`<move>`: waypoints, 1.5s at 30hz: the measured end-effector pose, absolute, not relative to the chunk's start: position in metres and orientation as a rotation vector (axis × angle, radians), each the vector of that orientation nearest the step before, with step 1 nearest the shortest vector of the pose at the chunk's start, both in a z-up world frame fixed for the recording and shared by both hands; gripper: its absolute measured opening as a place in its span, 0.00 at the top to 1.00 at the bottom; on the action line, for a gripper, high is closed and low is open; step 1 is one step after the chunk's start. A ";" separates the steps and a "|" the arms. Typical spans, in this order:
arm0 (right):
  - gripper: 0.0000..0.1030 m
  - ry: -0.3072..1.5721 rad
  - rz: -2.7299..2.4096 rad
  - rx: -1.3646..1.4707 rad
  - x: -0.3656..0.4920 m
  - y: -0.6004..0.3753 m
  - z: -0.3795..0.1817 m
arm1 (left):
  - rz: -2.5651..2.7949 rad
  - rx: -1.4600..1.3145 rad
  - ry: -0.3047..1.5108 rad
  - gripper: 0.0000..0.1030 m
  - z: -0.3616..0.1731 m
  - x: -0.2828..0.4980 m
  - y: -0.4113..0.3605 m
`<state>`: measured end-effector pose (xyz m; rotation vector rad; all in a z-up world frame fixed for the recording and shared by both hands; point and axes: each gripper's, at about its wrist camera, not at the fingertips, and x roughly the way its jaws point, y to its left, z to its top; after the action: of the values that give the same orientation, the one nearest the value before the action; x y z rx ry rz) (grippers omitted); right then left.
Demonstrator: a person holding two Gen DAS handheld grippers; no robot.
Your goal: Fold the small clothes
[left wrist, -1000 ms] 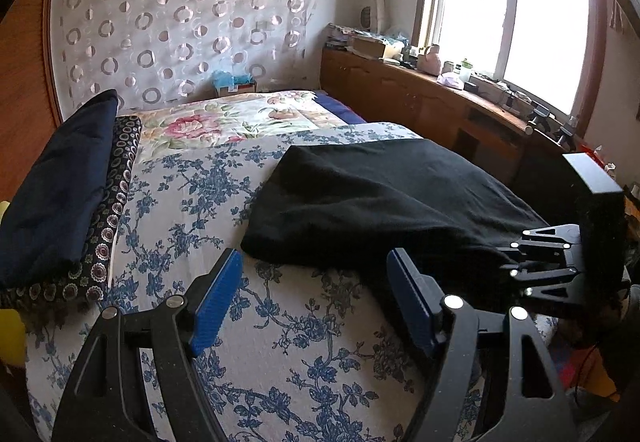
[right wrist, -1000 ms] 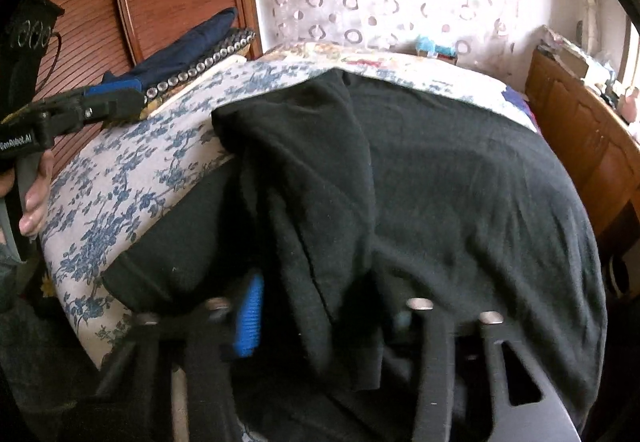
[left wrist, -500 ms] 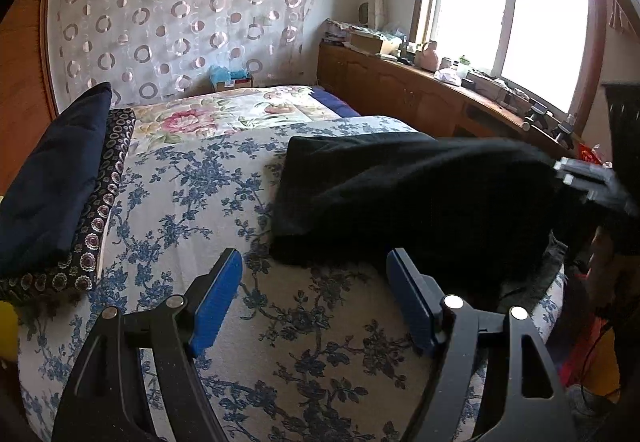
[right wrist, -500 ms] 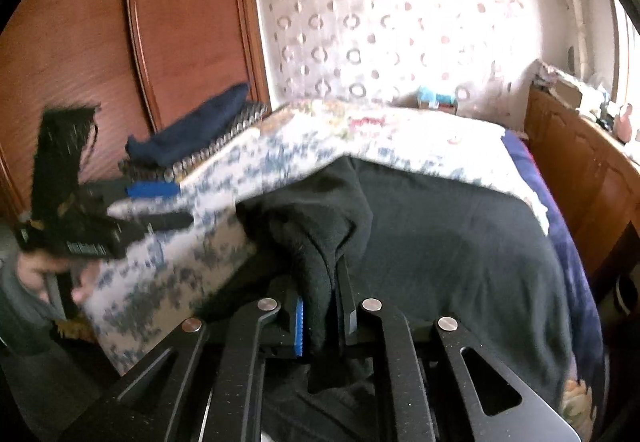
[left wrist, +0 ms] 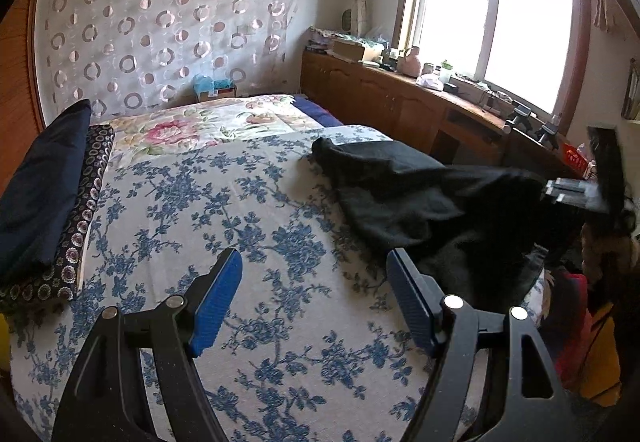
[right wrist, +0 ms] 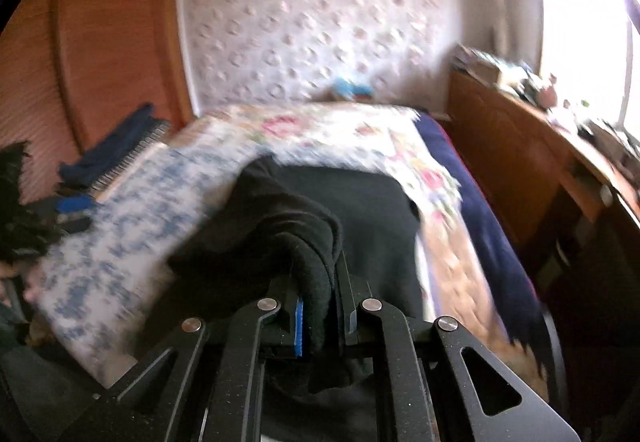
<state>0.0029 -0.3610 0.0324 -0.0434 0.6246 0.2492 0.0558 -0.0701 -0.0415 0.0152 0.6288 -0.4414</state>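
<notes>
While our right gripper clamps a fold of the black garment, its far end lies on the bed. Our left gripper hangs above the bed, jaws apart, holding nothing.

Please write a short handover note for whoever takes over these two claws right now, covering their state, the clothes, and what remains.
Left claw: open, empty, above the blue-flowered bedspread.
Right claw: shut on a bunched fold of the black garment, which is lifted at that end; its far part lies on the bed.
Folded dark clothes are stacked at the bed's left edge.
Done: garment gripped on one side.
Left: no neat fold shows yet. Probably take a second edge with the left claw, spread it flat, fold, then stack.
</notes>
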 end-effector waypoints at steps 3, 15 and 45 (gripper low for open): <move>0.89 0.679 0.211 -0.039 0.003 -0.366 0.015 | -0.448 0.019 0.627 0.27 -0.040 0.059 -0.076; 0.65 0.643 0.119 -0.080 -0.016 -0.365 0.030 | -0.482 0.039 0.601 0.27 -0.029 0.067 -0.105; 0.47 0.770 0.665 -0.201 0.075 -0.222 -0.006 | -0.435 0.035 0.593 0.27 -0.032 0.066 -0.090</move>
<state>0.0745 -0.2217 -0.0057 -0.2008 0.7699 0.6654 0.0655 -0.0904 -0.0316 0.0346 0.5928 -0.4345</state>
